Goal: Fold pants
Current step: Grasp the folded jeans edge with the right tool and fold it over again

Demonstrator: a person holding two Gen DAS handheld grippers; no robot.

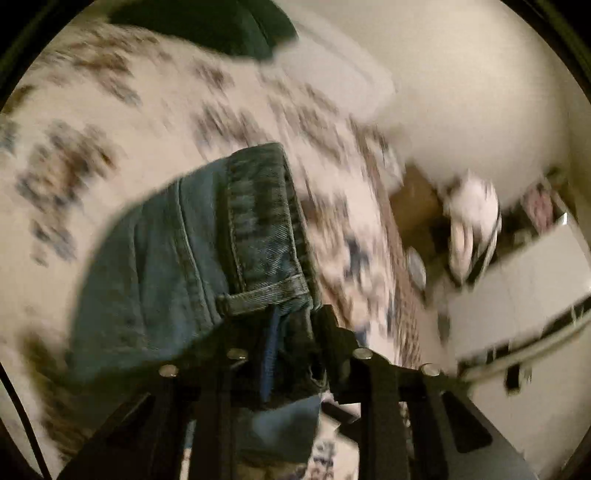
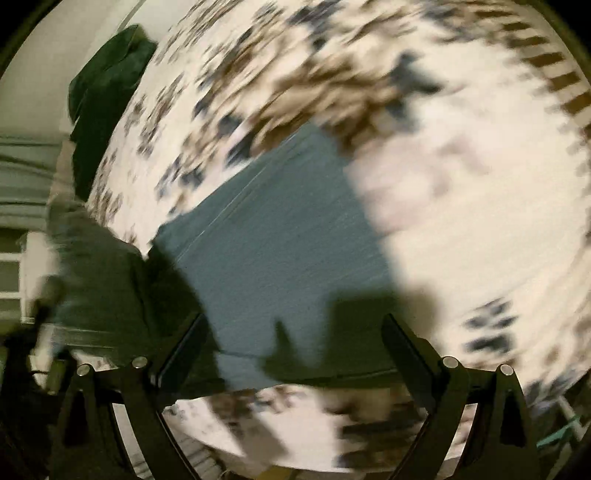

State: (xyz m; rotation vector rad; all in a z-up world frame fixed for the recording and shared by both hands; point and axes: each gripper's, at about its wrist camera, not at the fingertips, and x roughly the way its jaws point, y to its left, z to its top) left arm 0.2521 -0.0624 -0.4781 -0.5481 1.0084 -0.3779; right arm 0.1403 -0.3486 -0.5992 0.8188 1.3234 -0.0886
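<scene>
The left claw [image 1: 284,354] is clamped on the blue denim pants [image 1: 207,258], its black fingers [image 1: 332,332] closed on a thick bunch of hemmed, stitched fabric that lifts off the bed and drapes away from the claw toward the left of that view. Past the pants lies the cream bedspread with brown and dark blue floral print [image 1: 110,110], badly blurred. Beyond the bedspread, at its far edge, sits a dark green pillow [image 1: 221,26], with a plain cream wall to the right of it. To the right of the bedspread, down on the floor, a white shoe [image 1: 472,229] can just be made out.

The right claw [image 2: 295,354] stands wide open with nothing between its fingers [image 2: 410,350]. Just beyond it a flat panel of the pants [image 2: 280,236] lies spread on the bedspread [image 2: 461,184], with dark shadows falling across its near edge. Left of the pants hangs a blurred grey-green sleeve [image 2: 92,280]; farther off, the green pillow [image 2: 107,92] rests at the bedspread's edge.
</scene>
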